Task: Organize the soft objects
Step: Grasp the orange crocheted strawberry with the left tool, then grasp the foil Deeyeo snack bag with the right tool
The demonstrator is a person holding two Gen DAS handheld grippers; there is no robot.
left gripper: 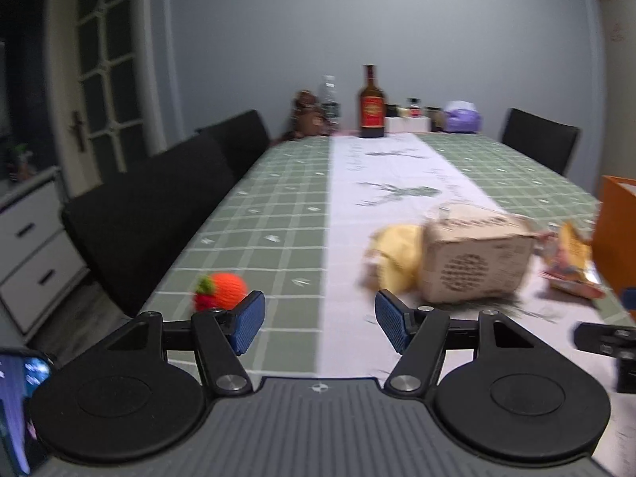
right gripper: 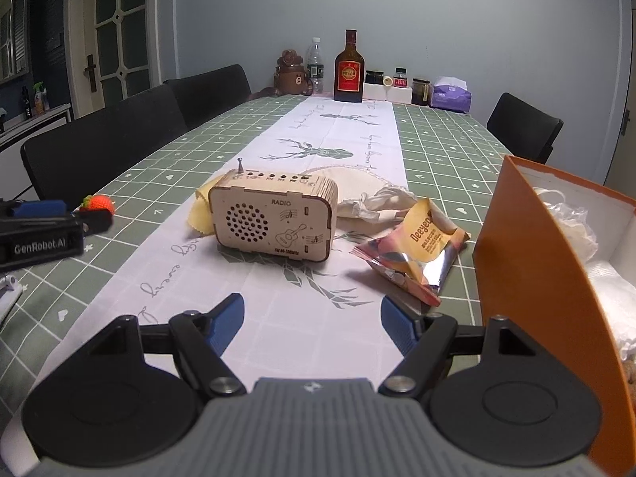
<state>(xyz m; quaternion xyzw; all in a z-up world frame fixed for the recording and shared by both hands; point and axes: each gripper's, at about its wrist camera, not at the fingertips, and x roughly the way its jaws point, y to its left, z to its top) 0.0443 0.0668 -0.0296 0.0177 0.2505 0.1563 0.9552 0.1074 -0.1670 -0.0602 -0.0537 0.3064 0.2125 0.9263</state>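
Radio [right gripper: 273, 218] reads "RADIO" (packet [right gripper: 413, 248]: "Deeyeo").

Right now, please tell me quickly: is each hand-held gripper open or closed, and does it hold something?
Left hand-held gripper: open, holding nothing.
Right hand-held gripper: open, holding nothing.

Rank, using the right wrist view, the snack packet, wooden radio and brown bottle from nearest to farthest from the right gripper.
1. Snack packet, just ahead-right of the right gripper.
2. Wooden radio, ahead, slightly left.
3. Brown bottle, far table end.
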